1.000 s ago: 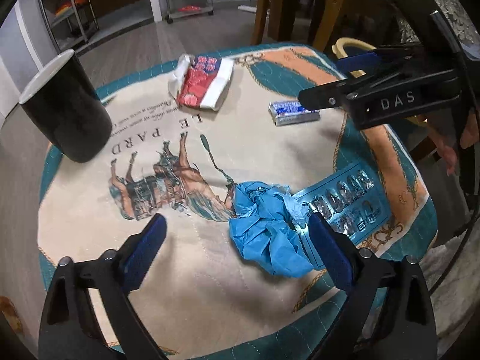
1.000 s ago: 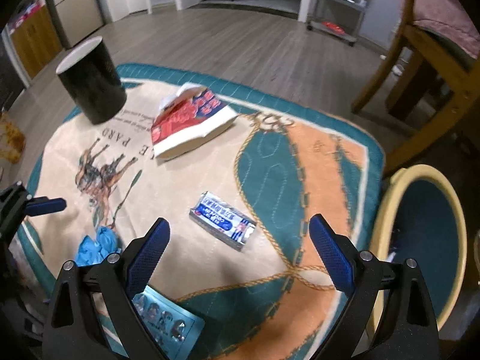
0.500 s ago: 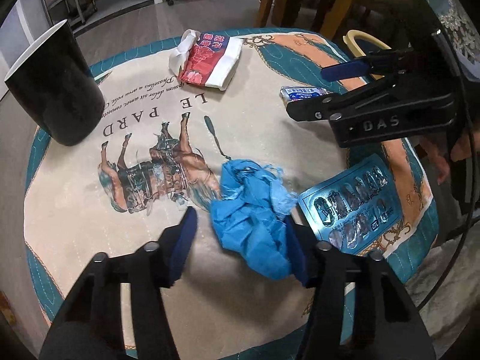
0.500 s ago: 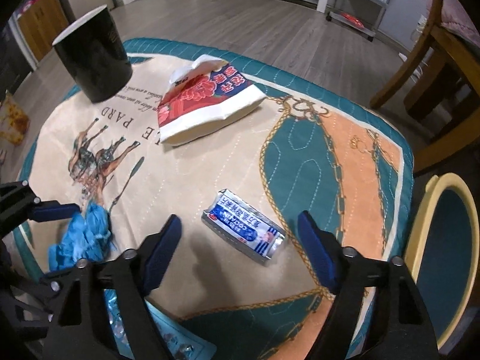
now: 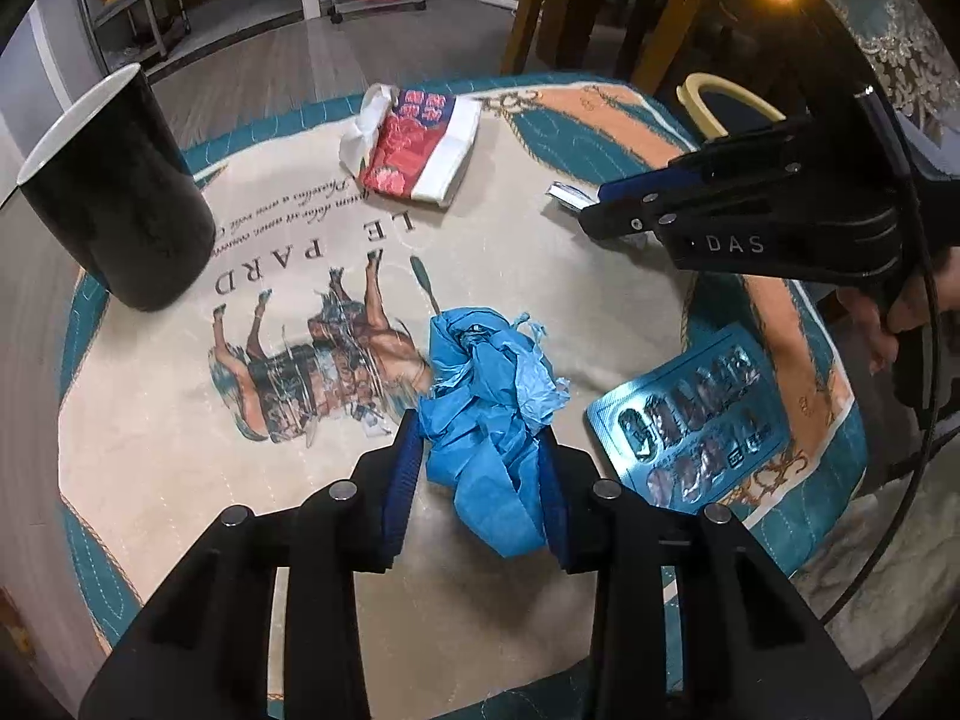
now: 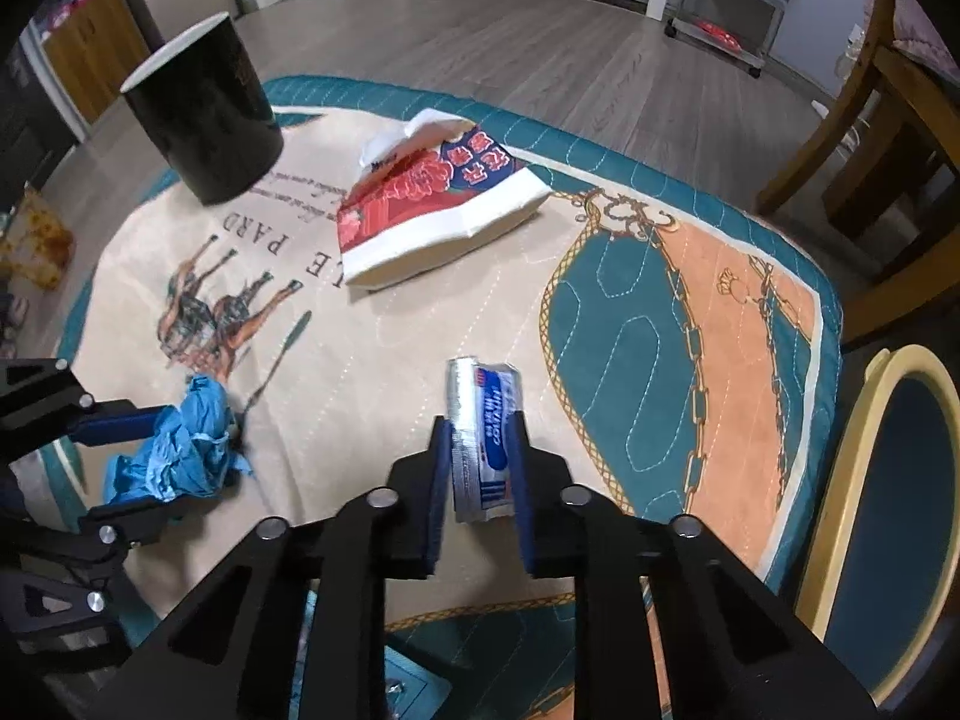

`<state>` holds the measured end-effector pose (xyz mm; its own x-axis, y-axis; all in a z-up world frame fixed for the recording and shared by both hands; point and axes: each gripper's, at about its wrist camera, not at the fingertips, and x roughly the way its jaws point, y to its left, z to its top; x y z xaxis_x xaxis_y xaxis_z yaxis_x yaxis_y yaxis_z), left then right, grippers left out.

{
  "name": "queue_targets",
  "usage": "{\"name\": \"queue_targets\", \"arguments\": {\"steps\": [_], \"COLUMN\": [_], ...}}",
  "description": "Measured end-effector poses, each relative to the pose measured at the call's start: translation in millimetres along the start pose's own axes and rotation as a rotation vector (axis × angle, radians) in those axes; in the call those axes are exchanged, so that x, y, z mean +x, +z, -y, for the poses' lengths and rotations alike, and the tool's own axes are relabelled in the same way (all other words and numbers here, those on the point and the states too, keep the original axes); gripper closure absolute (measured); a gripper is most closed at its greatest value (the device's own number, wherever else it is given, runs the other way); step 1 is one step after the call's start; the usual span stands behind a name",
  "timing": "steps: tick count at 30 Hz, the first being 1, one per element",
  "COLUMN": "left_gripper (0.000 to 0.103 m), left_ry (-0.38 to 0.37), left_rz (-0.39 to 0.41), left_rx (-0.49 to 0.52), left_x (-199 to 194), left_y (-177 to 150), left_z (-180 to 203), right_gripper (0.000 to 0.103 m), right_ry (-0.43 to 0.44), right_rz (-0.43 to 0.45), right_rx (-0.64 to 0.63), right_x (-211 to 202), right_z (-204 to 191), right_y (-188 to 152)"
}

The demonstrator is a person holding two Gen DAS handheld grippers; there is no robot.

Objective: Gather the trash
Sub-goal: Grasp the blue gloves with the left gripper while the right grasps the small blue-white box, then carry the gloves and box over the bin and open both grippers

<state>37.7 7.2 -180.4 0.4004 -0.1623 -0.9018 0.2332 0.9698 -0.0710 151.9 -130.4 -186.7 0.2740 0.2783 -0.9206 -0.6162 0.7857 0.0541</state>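
Having just closed from wide apart, our left gripper (image 5: 478, 474) pinches the crumpled blue tissue wad (image 5: 489, 414); our right gripper (image 6: 478, 483) pinches the small silver-blue foil wrapper (image 6: 483, 438) between its pads.

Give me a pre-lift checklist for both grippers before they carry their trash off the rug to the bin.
1. Left gripper closed on the crumpled blue glove: ok, jaws have just been closing and the pads press its sides.
2. Right gripper closed on the silver-and-blue wrapper: ok, jaws have just been closing, wrapper pinched between the pads.
3. Glove clear of the blister pack: ok, apart.
4. Black bin upright, mouth open: ok.
5. Red-and-white snack bag collected: not ok, lying on the rug.
6. Grip firm enough to lift: cannot tell.
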Motion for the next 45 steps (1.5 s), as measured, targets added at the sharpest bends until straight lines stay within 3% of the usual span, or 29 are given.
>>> {"name": "queue_targets", "arguments": {"steps": [5, 14, 30, 38, 45], "left_gripper": [0.068, 0.069, 0.069, 0.069, 0.069], "left_ry": [0.004, 0.006, -0.029, -0.054, -0.09], "left_rz": [0.02, 0.066, 0.17, 0.177, 0.183], "left_rx": [0.006, 0.02, 0.045, 0.055, 0.107], "left_x": [-5.9, -21.7, -54.2, -52.7, -49.7], "left_y": [4.6, 10.2, 33.0, 43.8, 63.7], "left_z": [1.0, 3.6, 24.4, 45.2, 84.1], "right_gripper": [0.091, 0.092, 0.092, 0.092, 0.092], "right_ry": [0.017, 0.024, 0.005, -0.087, -0.165], "right_rz": [0.024, 0.095, 0.391, 0.462, 0.485], "right_rx": [0.032, 0.091, 0.301, 0.318, 0.376], "right_x": [-6.6, -33.0, -185.9, -245.3, -270.6], "right_z": [2.9, 9.6, 60.1, 90.2, 132.2], "right_y": [3.8, 7.8, 2.2, -26.8, -57.9]}}
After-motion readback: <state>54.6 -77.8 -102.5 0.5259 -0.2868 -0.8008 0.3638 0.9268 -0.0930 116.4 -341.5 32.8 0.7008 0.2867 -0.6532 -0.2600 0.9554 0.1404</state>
